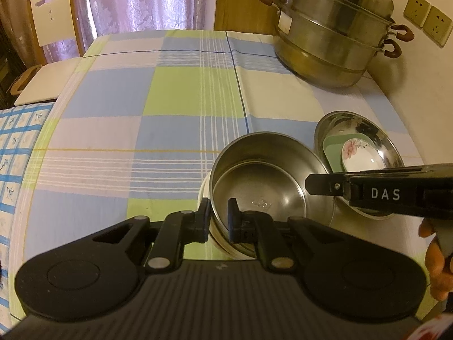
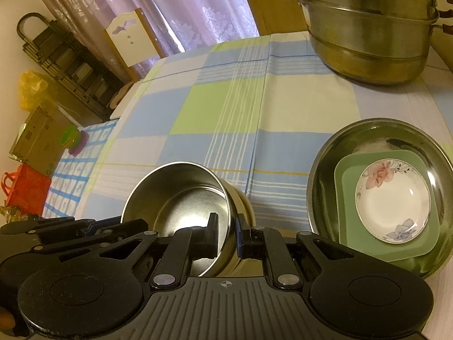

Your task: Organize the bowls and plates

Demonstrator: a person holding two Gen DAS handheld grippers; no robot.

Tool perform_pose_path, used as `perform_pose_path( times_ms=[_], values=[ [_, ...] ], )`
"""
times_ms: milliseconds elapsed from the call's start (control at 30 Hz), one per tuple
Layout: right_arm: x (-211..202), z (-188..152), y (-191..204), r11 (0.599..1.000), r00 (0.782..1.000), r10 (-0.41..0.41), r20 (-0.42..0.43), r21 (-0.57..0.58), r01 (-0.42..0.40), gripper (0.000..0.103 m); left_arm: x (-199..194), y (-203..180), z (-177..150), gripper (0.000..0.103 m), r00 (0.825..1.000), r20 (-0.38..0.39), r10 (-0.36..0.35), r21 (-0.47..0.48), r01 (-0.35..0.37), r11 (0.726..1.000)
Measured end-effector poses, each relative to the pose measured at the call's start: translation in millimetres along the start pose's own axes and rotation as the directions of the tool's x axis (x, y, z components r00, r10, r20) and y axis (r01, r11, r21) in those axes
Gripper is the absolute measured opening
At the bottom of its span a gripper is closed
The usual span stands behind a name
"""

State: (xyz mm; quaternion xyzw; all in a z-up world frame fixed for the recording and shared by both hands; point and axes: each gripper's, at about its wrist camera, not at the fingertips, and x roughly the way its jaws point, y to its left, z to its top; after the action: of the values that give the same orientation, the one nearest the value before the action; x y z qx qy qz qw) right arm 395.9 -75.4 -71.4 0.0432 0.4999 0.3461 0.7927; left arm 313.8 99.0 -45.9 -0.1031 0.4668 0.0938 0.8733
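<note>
A steel bowl (image 1: 263,189) with a cream outer wall sits tilted on the checked tablecloth (image 1: 175,93). My left gripper (image 1: 219,215) is shut on its near rim, one finger inside and one outside. My right gripper (image 2: 226,232) is shut on the rim of the same bowl (image 2: 181,195); in the left wrist view it reaches in from the right (image 1: 320,184). To the right stands a wide steel dish (image 2: 325,175). It holds a green square plate (image 2: 348,235) with a small flowered saucer (image 2: 393,201) on top. The dish (image 1: 376,133) also shows behind the right gripper.
A tall stacked steel steamer pot (image 1: 331,36) stands at the table's far right by the wall. A white chair (image 1: 53,14) and curtains are beyond the far left edge. A second blue-checked cloth (image 2: 76,181) with a small coloured toy lies left; floor clutter sits beyond it.
</note>
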Motion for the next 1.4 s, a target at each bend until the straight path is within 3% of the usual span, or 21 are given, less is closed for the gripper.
perform_pose_path(
  times_ms=[200, 333, 367, 1000, 1400],
  values=[
    [-3, -1, 0, 1.0, 1.0, 0.006, 0.005, -0.007, -0.006, 0.016, -1, -2, -1, 0.01, 1.0, -0.001, 0.007, -0.001, -0.007, 1.0],
    [-8, -4, 0, 1.0, 0.999, 0.019, 0.034, -0.011, -0.019, 0.042, -4, -2, -1, 0.013, 1.0, 0.004, 0.007, -0.009, -0.007, 1.0],
    [-10, -5, 1, 1.0, 0.999, 0.021, 0.042, -0.015, -0.02, 0.043, -5, -2, -2, 0.013, 1.0, 0.008, 0.006, -0.011, -0.006, 1.0],
    [-47, -29, -6, 0.999, 0.996, 0.031, 0.085, -0.016, -0.029, 0.053, -53, -21, -27, 0.018, 0.999, 0.037, 0.013, -0.023, -0.012, 1.0],
    [-91, -77, -14, 0.999, 0.995, 0.035, 0.09, -0.016, -0.034, 0.057, -85, -44, -73, 0.019, 1.0, 0.015, 0.006, -0.032, -0.005, 0.999]
  ],
)
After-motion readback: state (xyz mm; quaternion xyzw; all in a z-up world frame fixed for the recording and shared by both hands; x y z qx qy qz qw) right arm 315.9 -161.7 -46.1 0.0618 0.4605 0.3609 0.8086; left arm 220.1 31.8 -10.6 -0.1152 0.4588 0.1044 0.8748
